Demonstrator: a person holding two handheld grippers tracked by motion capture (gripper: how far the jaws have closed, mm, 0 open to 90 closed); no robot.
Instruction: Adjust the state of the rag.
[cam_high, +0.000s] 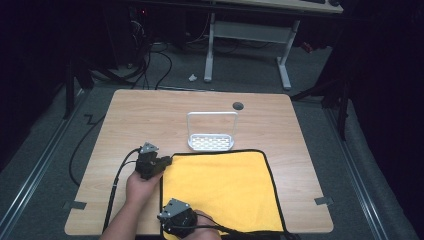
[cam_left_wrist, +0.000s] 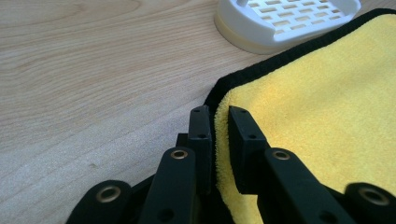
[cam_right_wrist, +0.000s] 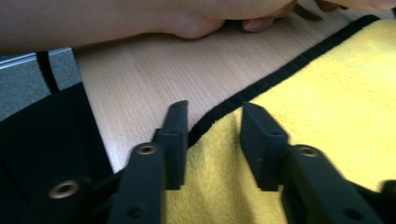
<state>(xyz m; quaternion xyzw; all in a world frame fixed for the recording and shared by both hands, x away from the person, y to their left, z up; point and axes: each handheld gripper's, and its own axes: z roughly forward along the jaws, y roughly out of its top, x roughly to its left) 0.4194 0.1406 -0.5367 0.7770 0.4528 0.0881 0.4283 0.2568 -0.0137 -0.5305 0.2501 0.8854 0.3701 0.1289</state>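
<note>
A yellow cloth with a black hem lies flat across the lower middle of the high view, on a wooden worktop, its top edge just beside a white rack at frame centre. The person's left tool sits at the cloth's upper-left corner; in the left gripper view its jaws are pressed together on the hemmed edge, pinching the cloth with only the fabric between them, the rack in the upper right of that frame. The right tool works at the lower-left corner, near the bottom edge of the high view. In the right gripper view its jaws stand partly spread astride the hem, the cloth bunched up between them, though the pads do not appear to press on it yet.

The step in hand looks like taking hold of the cloth's left side at both corners, likely ahead of a fold. One corner seems secured; the other is not. The next move calls for the right tool to close firmly on the hem, catching fabric and not the worktop, before both lift together and evenly so the cloth does not slip free or drag against the rack.
</note>
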